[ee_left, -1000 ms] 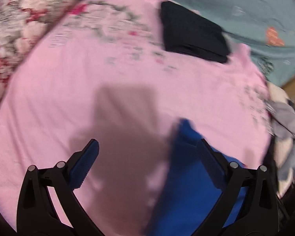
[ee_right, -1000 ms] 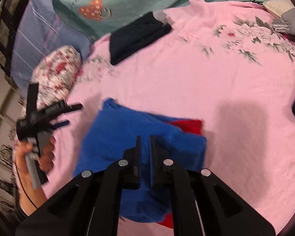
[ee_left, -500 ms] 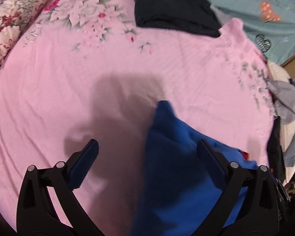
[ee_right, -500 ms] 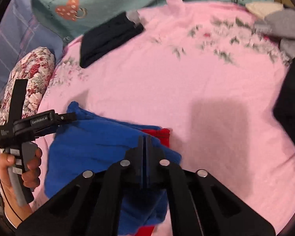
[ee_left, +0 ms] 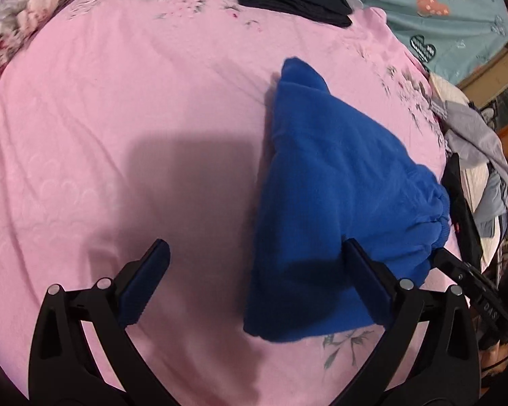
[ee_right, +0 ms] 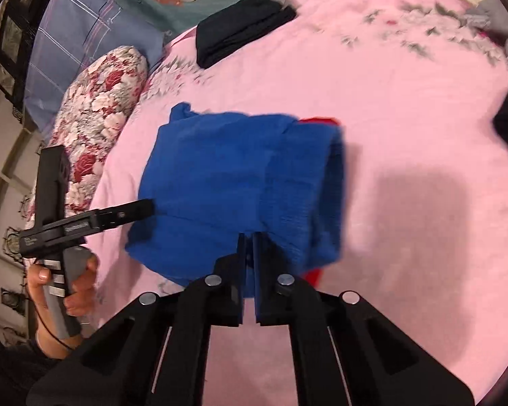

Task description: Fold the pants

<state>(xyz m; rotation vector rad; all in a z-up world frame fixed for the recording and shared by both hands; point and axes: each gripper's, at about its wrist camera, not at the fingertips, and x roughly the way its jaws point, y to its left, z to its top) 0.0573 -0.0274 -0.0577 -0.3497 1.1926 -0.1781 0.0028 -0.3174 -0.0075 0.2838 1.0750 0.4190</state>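
The blue pants point(ee_left: 338, 196) lie in a folded bundle on the pink bedsheet point(ee_left: 118, 135). My right gripper point(ee_right: 249, 237) is shut on the near edge of the blue pants point(ee_right: 227, 176), by the ribbed waistband. A red part point(ee_right: 318, 121) shows at the far right corner of the bundle. My left gripper point(ee_left: 255, 247) is open and wide, with the left edge of the bundle reaching between its fingers; the pads do not press on it. In the right wrist view a hand point(ee_right: 67, 284) holds the left gripper, one finger point(ee_right: 132, 211) at the bundle's left side.
A folded black garment point(ee_right: 240, 34) lies at the far side of the sheet. A floral pillow point(ee_right: 98, 101) is on the left. Grey and dark clothes point(ee_left: 474, 135) are piled at the right edge. A teal quilt point(ee_left: 457, 6) lies behind.
My right gripper's jaws went from slightly apart to shut on the blue fabric. My left gripper moved toward the bundle, which now reaches between its fingers.
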